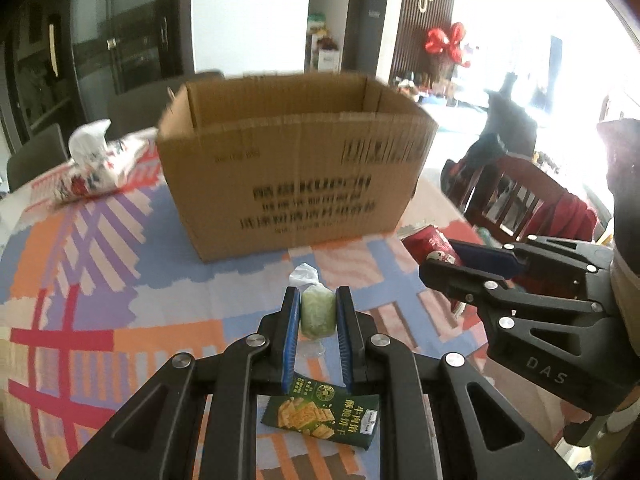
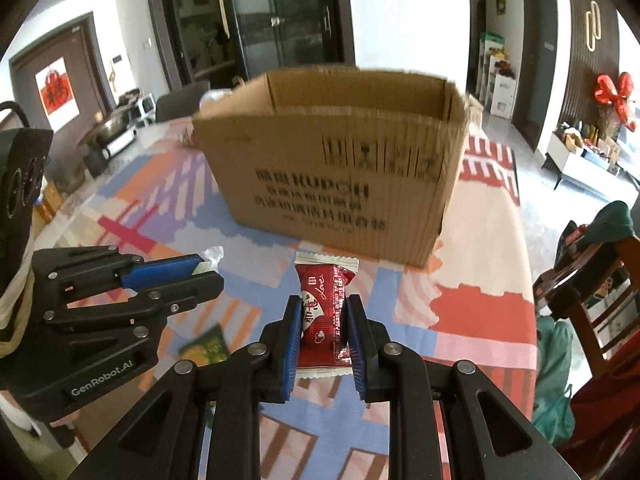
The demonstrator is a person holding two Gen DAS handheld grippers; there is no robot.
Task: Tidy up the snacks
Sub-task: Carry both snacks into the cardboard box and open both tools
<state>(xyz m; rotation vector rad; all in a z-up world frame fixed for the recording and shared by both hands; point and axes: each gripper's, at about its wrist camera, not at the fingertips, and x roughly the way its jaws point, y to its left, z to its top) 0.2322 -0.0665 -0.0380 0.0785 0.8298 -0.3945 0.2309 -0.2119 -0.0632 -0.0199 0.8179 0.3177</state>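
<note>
On my feeds I see a desk (image 1: 120, 300) covered by a cloth of orange, blue, red and white patches. An open brown cardboard box (image 1: 296, 168) with black print stands on it. A white crumpled patterned bag (image 1: 96, 164) lies at the far left, and a dark green cracker packet (image 1: 324, 412) lies near me.

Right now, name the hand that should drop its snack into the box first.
Either, slightly right. Right gripper holds the red packet facing the cardboard box squarely; left gripper holds the green snack.
</note>
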